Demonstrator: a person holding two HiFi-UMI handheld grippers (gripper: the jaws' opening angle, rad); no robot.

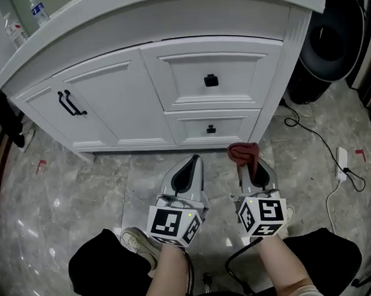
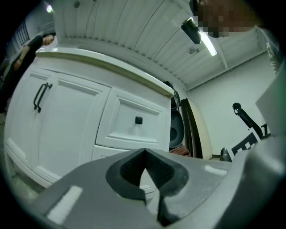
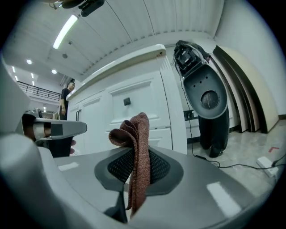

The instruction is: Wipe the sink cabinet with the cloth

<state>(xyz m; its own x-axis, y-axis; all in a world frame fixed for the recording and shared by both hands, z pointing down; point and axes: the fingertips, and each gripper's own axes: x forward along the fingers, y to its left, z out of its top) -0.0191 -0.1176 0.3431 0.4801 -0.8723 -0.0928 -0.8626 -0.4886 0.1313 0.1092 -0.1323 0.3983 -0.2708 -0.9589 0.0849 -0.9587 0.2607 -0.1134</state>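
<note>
A white sink cabinet stands ahead, with two drawers on the right and a door with black handles on the left. My right gripper is shut on a reddish-brown cloth, folded and sticking up between the jaws, also seen as the cloth in the right gripper view. It hangs just short of the cabinet's lower right corner. My left gripper is shut and holds nothing; it points at the lower drawer.
A black round appliance stands right of the cabinet. A black cable and a white power strip lie on the marble floor at right. Bottles stand on the countertop at far left. My shoes and knees are below the grippers.
</note>
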